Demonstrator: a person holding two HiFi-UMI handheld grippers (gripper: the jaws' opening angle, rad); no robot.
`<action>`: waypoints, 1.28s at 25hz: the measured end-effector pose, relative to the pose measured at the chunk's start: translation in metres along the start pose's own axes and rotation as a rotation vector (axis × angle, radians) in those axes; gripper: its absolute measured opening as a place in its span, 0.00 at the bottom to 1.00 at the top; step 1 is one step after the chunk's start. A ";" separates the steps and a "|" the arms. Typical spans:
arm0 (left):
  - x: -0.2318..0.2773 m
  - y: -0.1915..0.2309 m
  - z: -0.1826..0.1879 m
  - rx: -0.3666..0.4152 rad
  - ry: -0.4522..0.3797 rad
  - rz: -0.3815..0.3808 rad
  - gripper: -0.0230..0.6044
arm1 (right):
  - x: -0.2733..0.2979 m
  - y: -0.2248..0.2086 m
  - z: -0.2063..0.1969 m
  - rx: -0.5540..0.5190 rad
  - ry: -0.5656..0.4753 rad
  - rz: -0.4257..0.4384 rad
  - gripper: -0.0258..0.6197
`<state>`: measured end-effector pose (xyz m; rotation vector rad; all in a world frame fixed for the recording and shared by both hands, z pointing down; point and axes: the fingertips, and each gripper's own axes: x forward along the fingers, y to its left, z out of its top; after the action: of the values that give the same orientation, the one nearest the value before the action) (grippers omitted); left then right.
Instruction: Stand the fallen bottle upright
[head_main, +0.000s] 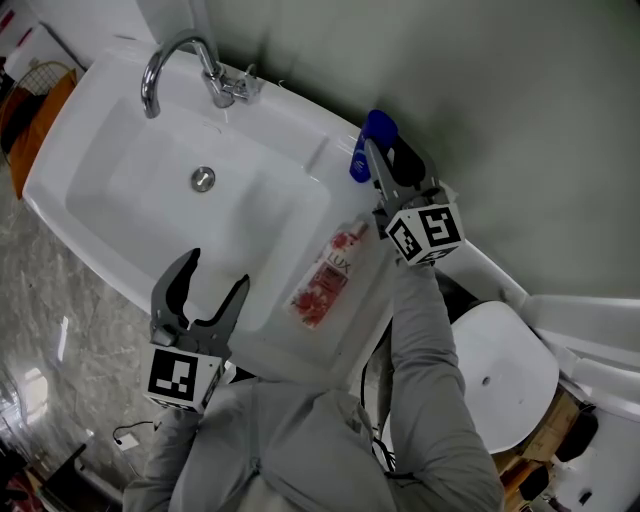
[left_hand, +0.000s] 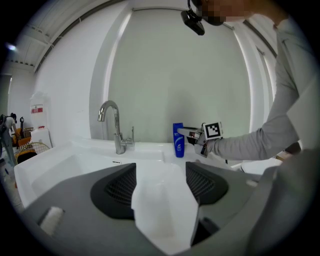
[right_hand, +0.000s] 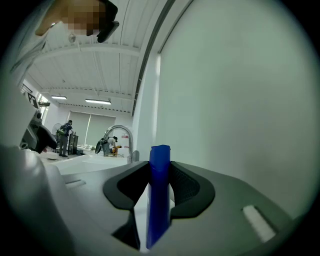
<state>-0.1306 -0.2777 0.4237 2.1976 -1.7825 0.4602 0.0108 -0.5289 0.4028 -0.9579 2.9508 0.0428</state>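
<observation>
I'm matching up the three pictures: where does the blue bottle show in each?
Head view: blue bottle upper middle, gripped by the right gripper.
Left gripper view: bottle centre, upright, right of the faucet.
Right gripper view: bottle bottom centre, between the jaws.
Shared landmark: the faucet, left of the bottle in all three.

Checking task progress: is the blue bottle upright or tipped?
Upright. The blue bottle stands vertical on the sink ledge in the left gripper view, with the right hand-held gripper shut on it.
</observation>
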 end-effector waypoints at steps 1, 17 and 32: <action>0.001 -0.002 0.000 -0.013 0.009 -0.001 0.57 | -0.002 0.001 0.000 -0.002 -0.005 0.011 0.24; 0.003 -0.012 0.006 -0.030 -0.015 -0.034 0.57 | -0.027 0.005 0.002 -0.006 -0.003 0.080 0.25; -0.011 -0.010 0.018 -0.006 -0.098 -0.034 0.57 | -0.058 0.014 0.021 -0.003 0.015 0.006 0.28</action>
<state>-0.1217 -0.2733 0.4029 2.2790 -1.7899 0.3449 0.0503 -0.4824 0.3851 -0.9544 2.9680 0.0404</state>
